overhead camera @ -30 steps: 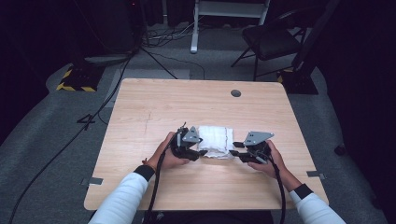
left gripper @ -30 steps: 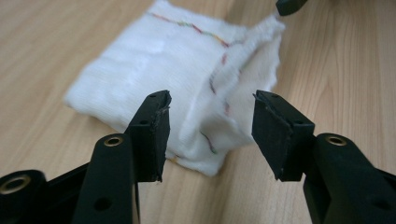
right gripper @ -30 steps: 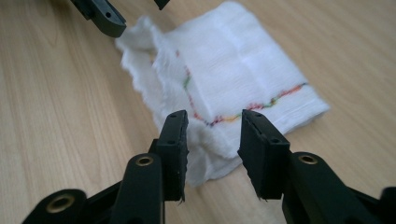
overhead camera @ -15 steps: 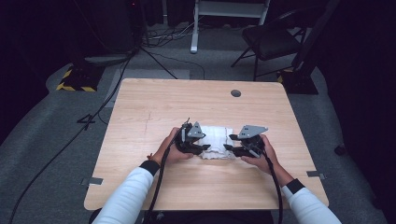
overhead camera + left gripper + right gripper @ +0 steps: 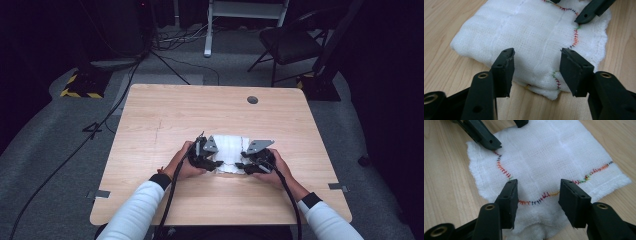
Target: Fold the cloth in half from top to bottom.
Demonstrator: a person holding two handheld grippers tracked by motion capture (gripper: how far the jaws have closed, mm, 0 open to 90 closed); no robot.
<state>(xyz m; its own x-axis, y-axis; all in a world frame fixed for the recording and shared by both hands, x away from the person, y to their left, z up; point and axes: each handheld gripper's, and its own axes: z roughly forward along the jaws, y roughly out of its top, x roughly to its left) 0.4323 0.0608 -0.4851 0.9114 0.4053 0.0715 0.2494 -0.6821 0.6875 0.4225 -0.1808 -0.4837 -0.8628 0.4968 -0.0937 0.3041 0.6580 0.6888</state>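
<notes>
Claws, left point(image 5: 216, 163) & right point(image 5: 242, 165), spread wider, now closer over folded cloth point(image 5: 231, 150).

one folded cloth point(image 5: 231, 151) (white), two grippers, one chair point(image 5: 292, 42)

Left gripper point(image 5: 216, 162): jaws parted, just opening, tips toward 3 o'clock. Right gripper point(image 5: 241, 165): jaws parted, just opening, tips toward 9 o'clock.

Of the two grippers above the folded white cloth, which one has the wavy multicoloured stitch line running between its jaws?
The right gripper: the multicoloured stitching on the white cloth crosses the gap between its open jaws. Between the left gripper jaws lies mostly plain cloth.
</notes>
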